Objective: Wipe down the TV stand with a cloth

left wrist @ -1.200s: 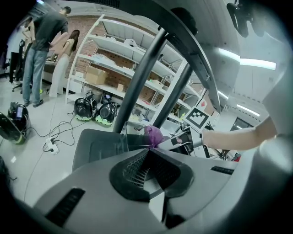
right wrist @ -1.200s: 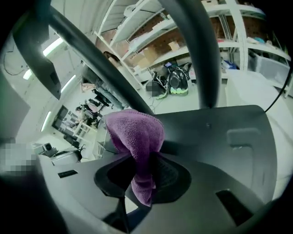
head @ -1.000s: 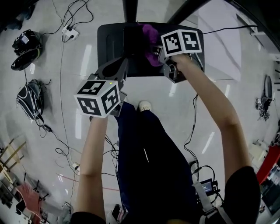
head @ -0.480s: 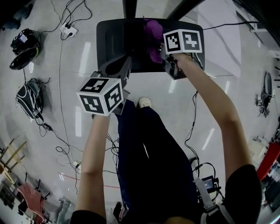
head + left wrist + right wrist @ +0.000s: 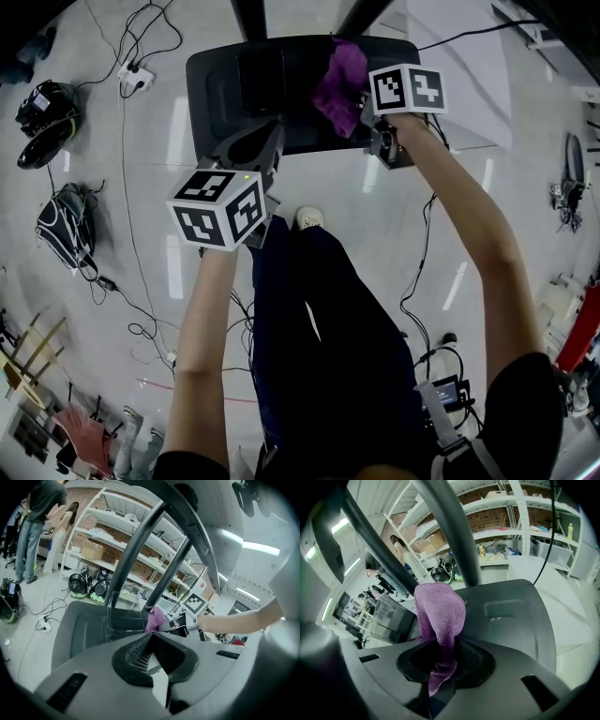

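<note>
While the purple microfibre cloth (image 5: 339, 80) hangs over the dark grey TV stand base (image 5: 220, 89), the right tool (image 5: 364, 111) has its jaws clamped on it. The left tool (image 5: 251, 150), jaws together and empty, hovers at the base's near edge.

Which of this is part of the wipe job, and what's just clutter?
Job: purple cloth; right gripper, jaws shut on it; TV stand base.
Lying about: power strip; backpack.
</note>
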Demonstrator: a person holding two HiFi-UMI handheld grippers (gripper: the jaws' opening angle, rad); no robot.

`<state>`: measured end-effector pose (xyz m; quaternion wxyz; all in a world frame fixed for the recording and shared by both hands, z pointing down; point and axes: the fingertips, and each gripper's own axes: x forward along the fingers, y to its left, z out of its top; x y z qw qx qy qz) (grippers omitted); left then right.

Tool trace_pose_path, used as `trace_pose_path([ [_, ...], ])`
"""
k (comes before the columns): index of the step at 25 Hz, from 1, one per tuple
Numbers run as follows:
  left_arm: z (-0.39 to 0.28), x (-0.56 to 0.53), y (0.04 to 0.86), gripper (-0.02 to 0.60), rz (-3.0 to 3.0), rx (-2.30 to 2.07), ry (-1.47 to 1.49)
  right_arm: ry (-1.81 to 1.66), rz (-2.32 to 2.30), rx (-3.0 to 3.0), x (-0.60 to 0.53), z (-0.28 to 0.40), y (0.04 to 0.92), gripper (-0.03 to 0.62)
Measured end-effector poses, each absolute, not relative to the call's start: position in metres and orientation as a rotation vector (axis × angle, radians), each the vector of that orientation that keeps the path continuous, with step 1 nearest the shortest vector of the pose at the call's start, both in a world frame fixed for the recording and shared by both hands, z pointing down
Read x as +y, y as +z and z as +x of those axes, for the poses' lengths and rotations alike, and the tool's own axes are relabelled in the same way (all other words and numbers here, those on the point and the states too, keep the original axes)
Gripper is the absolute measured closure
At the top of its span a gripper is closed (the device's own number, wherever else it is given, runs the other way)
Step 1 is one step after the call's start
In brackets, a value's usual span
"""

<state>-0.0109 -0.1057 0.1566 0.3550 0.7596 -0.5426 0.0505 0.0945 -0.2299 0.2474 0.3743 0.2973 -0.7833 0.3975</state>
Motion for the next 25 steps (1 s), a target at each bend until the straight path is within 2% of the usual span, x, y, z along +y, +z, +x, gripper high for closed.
trace_pose_path([
  [25,0.025,-0.126,0.164,0.575,1.996,-1.339,0.173,0.995,0.924,-1.926,-0.277,0.205,0.249,0.490],
])
